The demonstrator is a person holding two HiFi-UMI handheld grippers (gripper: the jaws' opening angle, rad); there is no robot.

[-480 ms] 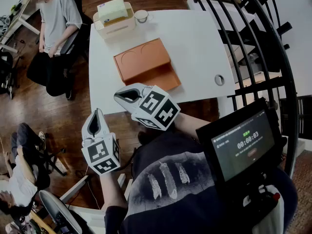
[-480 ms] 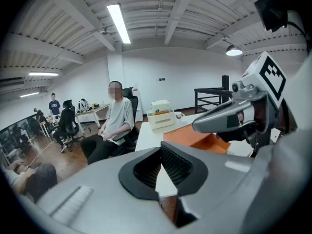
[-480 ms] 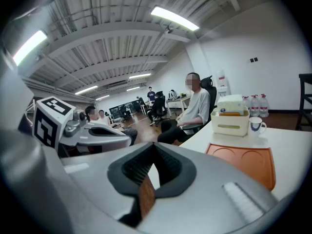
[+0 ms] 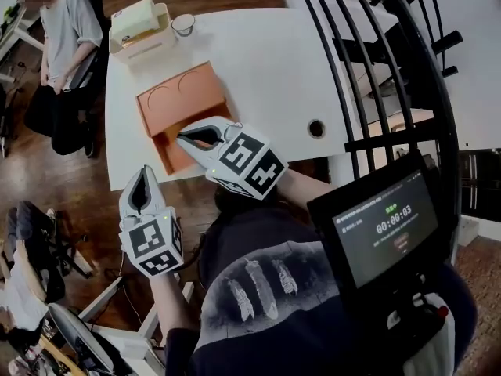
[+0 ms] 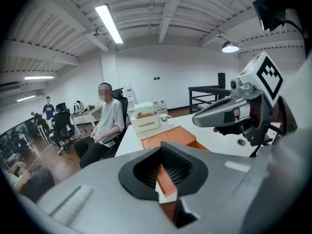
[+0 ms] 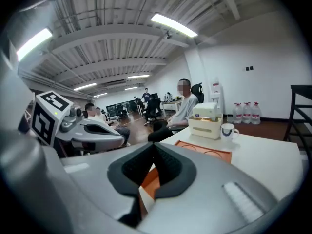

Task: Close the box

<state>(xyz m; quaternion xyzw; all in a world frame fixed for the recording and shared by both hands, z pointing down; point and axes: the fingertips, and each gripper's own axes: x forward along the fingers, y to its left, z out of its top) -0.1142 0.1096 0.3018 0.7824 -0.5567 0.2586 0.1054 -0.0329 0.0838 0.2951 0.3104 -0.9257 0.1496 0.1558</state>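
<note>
While you are holding both tools out in front of your chest, the left gripper is hanging just off the near edge of the white table, over the wooden floor. Its 2 jaws are meeting at the tips with nothing between them. The right gripper is hovering over the near end of the orange box, its jaws likewise pressed together at the tips and gripping nothing. The box is lying open near the table's near-left corner, the flat half with 2 round recesses facing up away from you and the deeper half toward you, partly covered by the right gripper. Beyond it, a cream tissue box and a white cup are standing side by side, and a person is sitting beside the table.
</note>
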